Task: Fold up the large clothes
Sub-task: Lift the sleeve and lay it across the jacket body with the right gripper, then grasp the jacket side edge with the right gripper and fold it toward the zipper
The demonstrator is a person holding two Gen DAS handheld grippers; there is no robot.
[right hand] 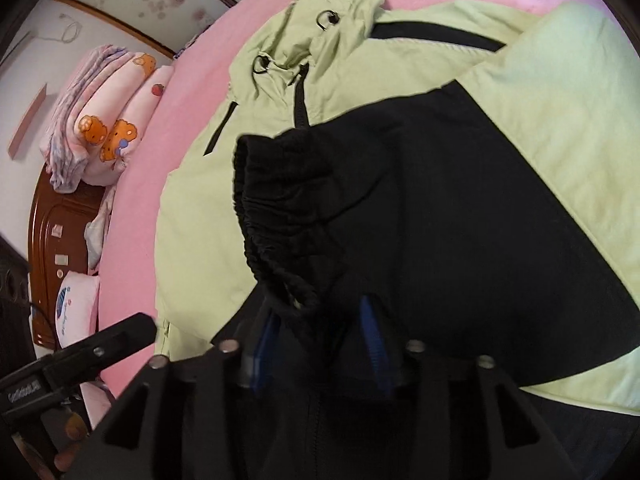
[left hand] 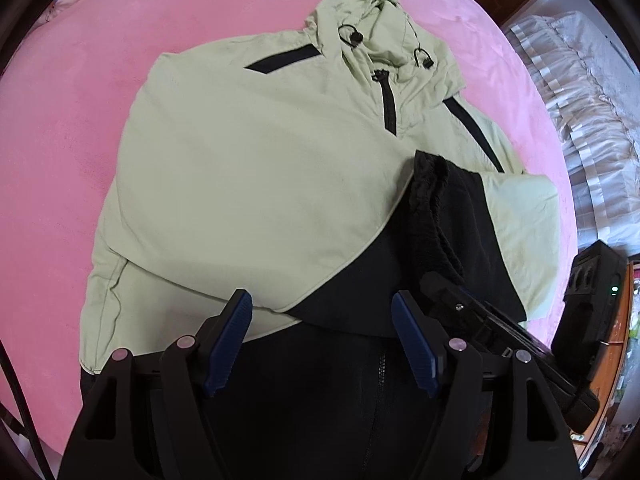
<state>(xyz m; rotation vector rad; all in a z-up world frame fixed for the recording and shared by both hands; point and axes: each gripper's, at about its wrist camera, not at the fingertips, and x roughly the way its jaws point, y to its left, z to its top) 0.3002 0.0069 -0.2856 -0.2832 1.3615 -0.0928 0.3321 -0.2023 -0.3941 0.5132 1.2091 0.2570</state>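
Observation:
A light green hooded jacket [left hand: 248,168] with a black lower part lies spread on the pink bed [left hand: 100,80], hood toward the far side. Its right sleeve is folded across the chest and ends in a black elastic cuff [right hand: 280,200]. My right gripper [right hand: 318,308] stands over that cuff. Its blue pads [right hand: 372,344] are apart, the cuff's end lies loose between them, and the pads do not press on it. My left gripper [left hand: 320,296] hovers open above the black hem area [left hand: 340,380], nothing between its fingers. The right gripper [left hand: 480,320] shows close beside it.
Folded pink bedding with bear prints [right hand: 112,128] rests on a brown wooden headboard [right hand: 56,240], with a white pillow [right hand: 76,304] below it. A rumpled white quilt [left hand: 580,140] lies past the bed's right edge. The left gripper's body [right hand: 100,352] pokes in at lower left.

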